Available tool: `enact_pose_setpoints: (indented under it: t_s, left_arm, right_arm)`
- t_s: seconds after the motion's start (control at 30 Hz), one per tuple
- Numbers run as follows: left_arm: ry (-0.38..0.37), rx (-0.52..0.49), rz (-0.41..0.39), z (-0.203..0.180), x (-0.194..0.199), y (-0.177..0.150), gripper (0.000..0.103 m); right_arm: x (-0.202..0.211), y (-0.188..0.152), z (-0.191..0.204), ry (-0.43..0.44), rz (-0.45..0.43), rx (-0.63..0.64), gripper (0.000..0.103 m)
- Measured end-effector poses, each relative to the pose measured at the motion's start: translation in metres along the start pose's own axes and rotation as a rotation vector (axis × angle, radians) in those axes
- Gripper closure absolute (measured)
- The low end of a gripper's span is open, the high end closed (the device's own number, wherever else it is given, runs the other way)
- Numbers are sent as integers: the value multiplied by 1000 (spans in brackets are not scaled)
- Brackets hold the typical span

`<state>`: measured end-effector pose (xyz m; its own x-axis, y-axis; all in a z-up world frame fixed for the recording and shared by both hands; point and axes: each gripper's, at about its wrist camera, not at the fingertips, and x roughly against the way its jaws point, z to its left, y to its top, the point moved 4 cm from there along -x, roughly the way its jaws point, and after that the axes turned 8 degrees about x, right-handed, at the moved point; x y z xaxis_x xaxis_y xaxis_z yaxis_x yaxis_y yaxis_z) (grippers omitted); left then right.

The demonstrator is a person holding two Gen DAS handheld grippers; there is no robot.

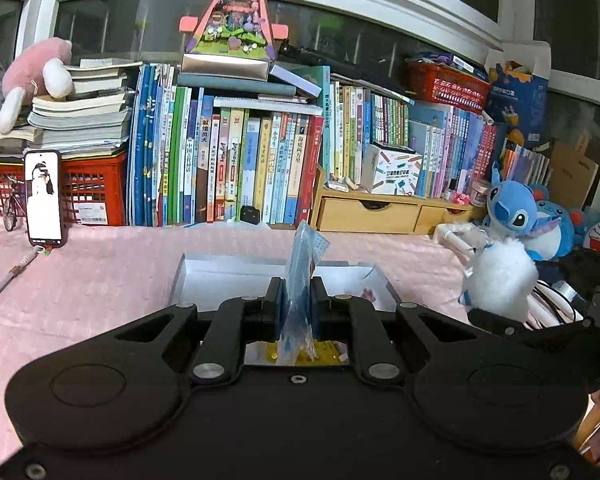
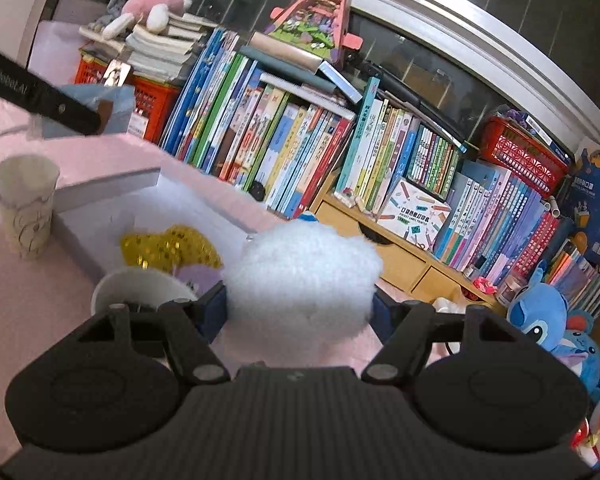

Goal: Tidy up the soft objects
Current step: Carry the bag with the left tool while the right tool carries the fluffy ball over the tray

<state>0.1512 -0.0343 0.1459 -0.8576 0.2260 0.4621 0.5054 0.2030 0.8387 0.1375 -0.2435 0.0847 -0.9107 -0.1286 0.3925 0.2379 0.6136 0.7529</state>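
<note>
A thin blue fabric piece (image 1: 302,280) stands pinched upright in the left gripper (image 1: 299,304), jaws nearly together, above the white box (image 1: 228,276) on the desk. To the right, the right gripper (image 2: 298,312) clamps a white fluffy toy (image 2: 300,276), jaws wide around it, beside a gold sequin piece (image 2: 168,246) in the box.

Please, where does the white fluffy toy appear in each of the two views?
Left wrist view: white fluffy toy at right edge, held in the right gripper.
Right wrist view: same toy at centre, between that gripper's fingers.
Shared landmark: blue Stitch plush.
</note>
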Motion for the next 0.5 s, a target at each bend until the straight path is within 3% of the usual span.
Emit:
enact_pose_setpoints:
  t_s: [0.3,0.5]
  left_arm:
    - [-2,56,123,18,-41,25,91]
    - [12,104,222,31,-79,36,91]
  right_arm:
    - [-23,31,-19,89,2,-147,30]
    - [-58,44,-32,186,60,-345,30]
